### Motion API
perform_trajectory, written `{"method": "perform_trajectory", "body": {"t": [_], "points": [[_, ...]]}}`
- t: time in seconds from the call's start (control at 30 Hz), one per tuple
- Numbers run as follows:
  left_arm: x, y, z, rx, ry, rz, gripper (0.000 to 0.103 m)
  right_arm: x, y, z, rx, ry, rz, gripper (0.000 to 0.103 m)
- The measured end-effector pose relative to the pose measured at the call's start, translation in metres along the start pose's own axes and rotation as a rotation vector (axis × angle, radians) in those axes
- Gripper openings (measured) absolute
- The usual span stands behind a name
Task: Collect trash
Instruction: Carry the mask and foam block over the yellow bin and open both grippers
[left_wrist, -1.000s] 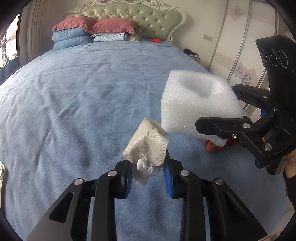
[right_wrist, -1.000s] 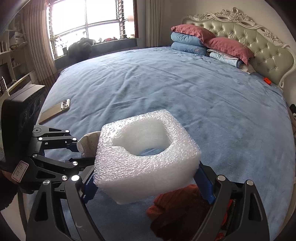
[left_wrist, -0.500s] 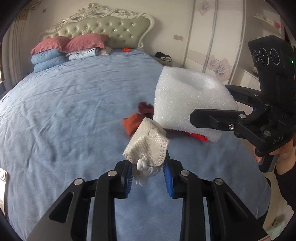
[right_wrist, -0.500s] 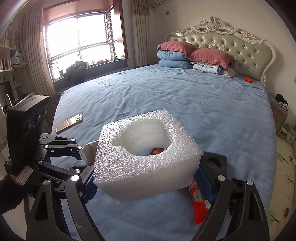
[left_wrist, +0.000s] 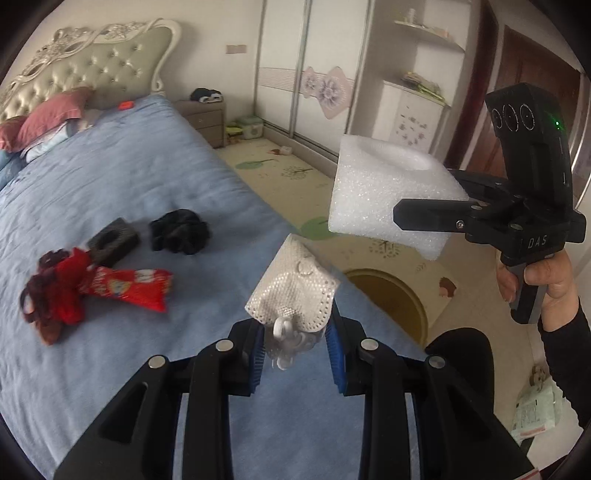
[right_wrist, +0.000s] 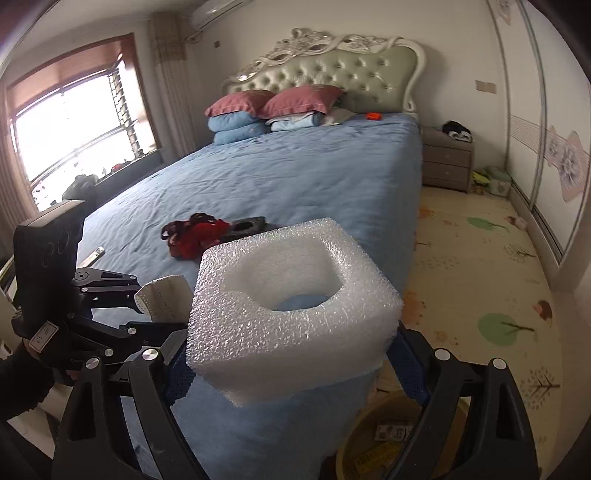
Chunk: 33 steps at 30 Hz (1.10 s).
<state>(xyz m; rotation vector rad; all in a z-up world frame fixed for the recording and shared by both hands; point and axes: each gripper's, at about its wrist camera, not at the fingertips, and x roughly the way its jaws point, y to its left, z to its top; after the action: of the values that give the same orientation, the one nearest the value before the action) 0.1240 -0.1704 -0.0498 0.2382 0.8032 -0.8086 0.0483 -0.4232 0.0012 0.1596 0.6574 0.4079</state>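
You've swung both loads off the bed: left claw (left_wrist: 297, 347) grips the mask (left_wrist: 293, 291), right claw (right_wrist: 291, 363) the foam block (right_wrist: 291, 314), bin (left_wrist: 391, 299) now just below.

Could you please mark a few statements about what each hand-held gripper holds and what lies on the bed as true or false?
1. The left hand-held gripper is shut on a white face mask. True.
2. The right hand-held gripper is empty. False: it clamps a white foam block.
3. A red snack wrapper lies on the blue bed. True.
4. The foam block is solid. False: a hollow runs through it.
5. The black scrunchie is on the floor. False: it lies on the bed.
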Motion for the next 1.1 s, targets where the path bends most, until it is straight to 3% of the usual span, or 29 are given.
{"method": "perform_trajectory", "body": {"t": [0.23,0.43,0.67,0.87,0.9,0.97,1.0,1.03,1.1], "points": [[0.08,-0.078,0.031,0.104,0.102,-0.119,0.03,-0.051,-0.083,-0.067,0.142,0.023,-0.126,0.085],[0.142,-0.132,0.041,0.181,0.214,-0.179,0.03,-0.057,-0.126,-0.117,0.218,0.104,-0.16,0.085],[0.211,-0.162,0.032,0.225,0.43,-0.21,0.031,-0.042,-0.155,-0.152,0.243,0.208,-0.166,0.085],[0.234,-0.167,0.044,0.229,0.502,-0.206,0.033,-0.029,-0.182,-0.168,0.302,0.248,-0.147,0.085],[0.235,-0.171,0.039,0.237,0.516,-0.208,0.039,-0.024,-0.183,-0.168,0.296,0.26,-0.142,0.085],[0.24,-0.172,0.036,0.247,0.547,-0.191,0.064,-0.014,-0.186,-0.172,0.28,0.299,-0.146,0.09],[0.243,-0.172,0.034,0.246,0.554,-0.158,0.085,-0.004,-0.187,-0.175,0.267,0.343,-0.153,0.093],[0.245,-0.17,0.032,0.24,0.559,-0.12,0.093,0.004,-0.191,-0.18,0.254,0.375,-0.176,0.094],[0.251,-0.168,0.033,0.201,0.602,-0.116,0.093,0.021,-0.194,-0.192,0.247,0.444,-0.188,0.094]]}}
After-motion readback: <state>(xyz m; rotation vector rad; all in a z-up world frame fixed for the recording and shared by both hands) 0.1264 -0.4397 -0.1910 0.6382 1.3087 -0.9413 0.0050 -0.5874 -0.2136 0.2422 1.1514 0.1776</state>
